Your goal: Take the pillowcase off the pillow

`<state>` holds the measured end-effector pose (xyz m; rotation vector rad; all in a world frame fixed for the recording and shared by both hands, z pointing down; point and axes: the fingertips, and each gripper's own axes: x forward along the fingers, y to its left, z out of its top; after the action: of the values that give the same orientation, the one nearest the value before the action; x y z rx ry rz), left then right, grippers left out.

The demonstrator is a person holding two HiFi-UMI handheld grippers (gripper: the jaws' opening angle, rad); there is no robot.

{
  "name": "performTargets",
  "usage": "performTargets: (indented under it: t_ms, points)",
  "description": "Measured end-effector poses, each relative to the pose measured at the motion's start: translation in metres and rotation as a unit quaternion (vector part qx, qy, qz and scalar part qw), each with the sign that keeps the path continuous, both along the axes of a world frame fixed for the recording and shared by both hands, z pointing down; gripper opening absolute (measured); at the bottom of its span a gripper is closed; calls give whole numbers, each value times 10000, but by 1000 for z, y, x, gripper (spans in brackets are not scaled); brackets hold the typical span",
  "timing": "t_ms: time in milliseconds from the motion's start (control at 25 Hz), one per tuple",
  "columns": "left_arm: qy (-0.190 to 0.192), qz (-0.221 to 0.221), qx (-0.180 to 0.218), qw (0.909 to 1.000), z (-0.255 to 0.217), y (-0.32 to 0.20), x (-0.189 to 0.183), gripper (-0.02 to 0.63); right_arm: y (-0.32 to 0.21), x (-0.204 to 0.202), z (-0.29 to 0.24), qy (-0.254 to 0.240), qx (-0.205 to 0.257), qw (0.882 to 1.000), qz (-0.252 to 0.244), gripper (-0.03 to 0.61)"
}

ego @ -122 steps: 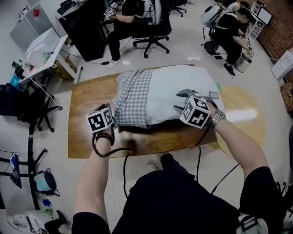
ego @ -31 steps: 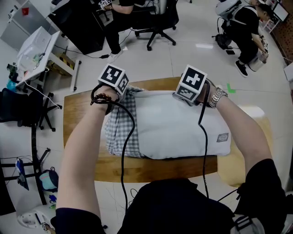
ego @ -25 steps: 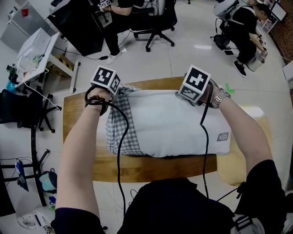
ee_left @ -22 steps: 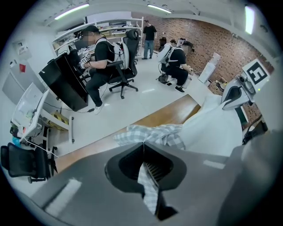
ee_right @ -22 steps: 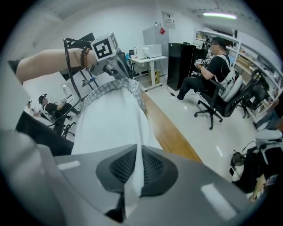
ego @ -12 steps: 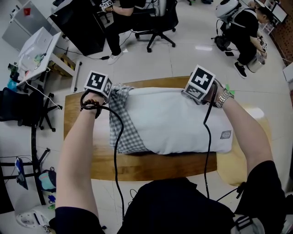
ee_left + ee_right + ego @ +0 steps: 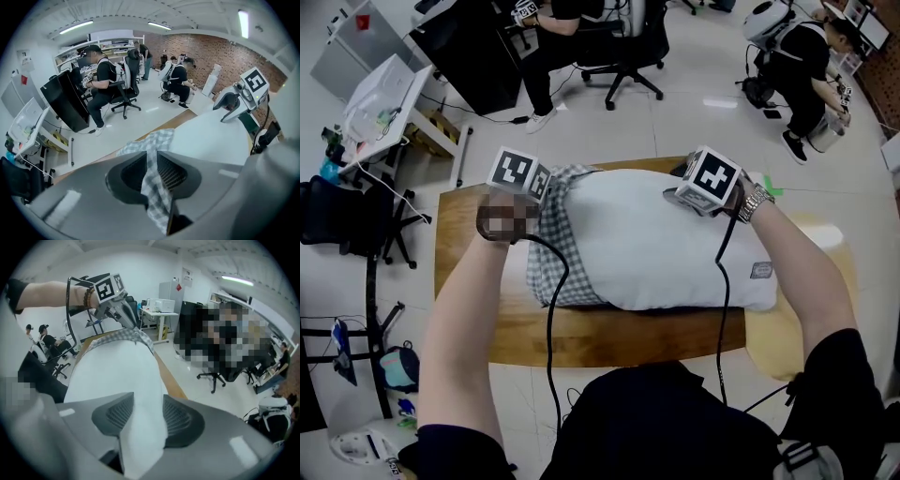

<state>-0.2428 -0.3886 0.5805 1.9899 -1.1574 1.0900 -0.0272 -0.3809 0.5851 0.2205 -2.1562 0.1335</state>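
Note:
A white pillow [image 7: 666, 248] lies across the wooden table [image 7: 469, 281], with the checked pillowcase [image 7: 551, 253] bunched over its left end. My left gripper [image 7: 539, 187] is at the far left corner. In the left gripper view a strip of checked pillowcase [image 7: 150, 143] hangs between its jaws [image 7: 151, 161], which have just been opening, and the pads stand off the cloth. My right gripper [image 7: 686, 183] is at the pillow's far edge. Its jaws [image 7: 140, 401] have also just been opening, and a fold of white pillow [image 7: 115, 376] bulges between the parted pads.
Both gripper cables [image 7: 548, 300] trail over the pillow toward me. Seated people on office chairs [image 7: 619, 47] are beyond the table, with another person at the back right [image 7: 797, 56]. A white desk [image 7: 384, 94] and a black chair [image 7: 347, 220] stand to the left.
Both grippers went from the pillow's near edge to its far edge. Over the last second the left gripper swung left, then back right, and the pillow shifted slightly away from me.

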Motion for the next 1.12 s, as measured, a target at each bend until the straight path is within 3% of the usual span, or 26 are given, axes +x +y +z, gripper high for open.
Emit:
performTargets:
  t_ms: [160,360,520,1120]
  points:
    - [64,31,131,9999,-6,13,7,87,9,2,-5,-37,224,9997,14,233]
    - [92,-66,265,9996,-14,34,4,103,25,7,-20,67,552,9984,103,235]
    - [112,-104,376,9992,-17,57,-2,112,60,-4,-23,-63,371,9993,9,236]
    - [525,-342,651,9959,2,153,-1,171,175,-38,-17,-301,754,9958,-429,276]
